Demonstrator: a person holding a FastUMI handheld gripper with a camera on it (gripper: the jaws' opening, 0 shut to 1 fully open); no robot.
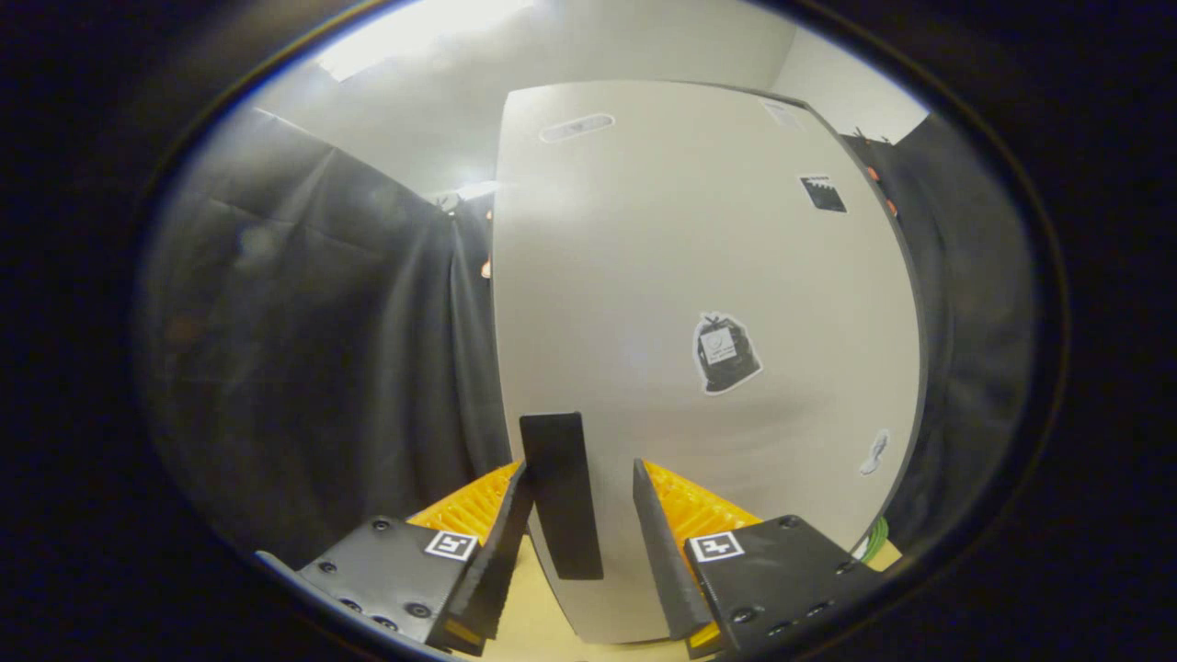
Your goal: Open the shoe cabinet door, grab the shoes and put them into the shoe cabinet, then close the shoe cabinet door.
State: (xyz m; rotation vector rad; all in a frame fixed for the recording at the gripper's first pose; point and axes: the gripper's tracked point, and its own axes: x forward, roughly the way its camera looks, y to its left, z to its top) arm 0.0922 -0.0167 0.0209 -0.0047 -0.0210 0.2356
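**Door step: jaws at the handle**

Gripper (579, 515) stands with jaws apart, straddling the black handle (561, 496) near the left edge of the shoe cabinet door (699, 276). Door looks shut, though that is hard to tell. Next move, likely: clamp the handle, then pull.

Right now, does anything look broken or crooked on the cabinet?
Nothing stands out. The door looks whole and unmarked apart from a few stickers. Its black handle sits straight between the claw fingers, which are open around it, not yet pressing. The door's bulge comes from the fisheye lens.
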